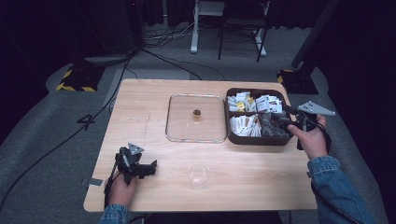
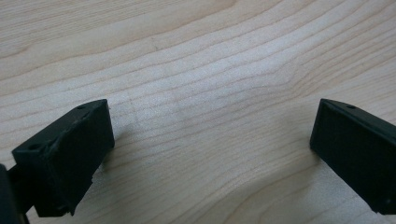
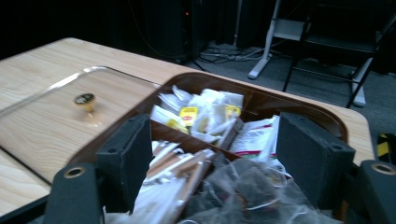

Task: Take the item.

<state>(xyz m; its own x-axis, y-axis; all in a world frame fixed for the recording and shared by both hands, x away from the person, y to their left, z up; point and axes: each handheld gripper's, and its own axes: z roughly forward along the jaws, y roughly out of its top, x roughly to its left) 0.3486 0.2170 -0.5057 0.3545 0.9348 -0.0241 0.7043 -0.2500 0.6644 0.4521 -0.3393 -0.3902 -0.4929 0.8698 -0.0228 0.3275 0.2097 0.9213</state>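
A brown compartment box (image 1: 254, 140) stands at the table's right, holding white sachets (image 1: 254, 102), paper stick packets (image 1: 245, 125) and dark mesh bags (image 1: 271, 127). My right gripper (image 1: 279, 122) hangs over the box's near right compartment, pointing left. Its jaws stand open around nothing in the right gripper view (image 3: 215, 158), with the dark mesh bags (image 3: 243, 191) just beneath and the sachets (image 3: 205, 109) beyond. My left gripper (image 1: 150, 167) rests low at the table's near left, open (image 2: 210, 140) over bare wood.
A clear lid (image 1: 182, 123) with a gold knob (image 1: 196, 113) lies flat left of the box. A clear plastic cup (image 1: 198, 176) stands near the front edge, between the hands. Cables, stand feet and a chair sit on the floor beyond the table.
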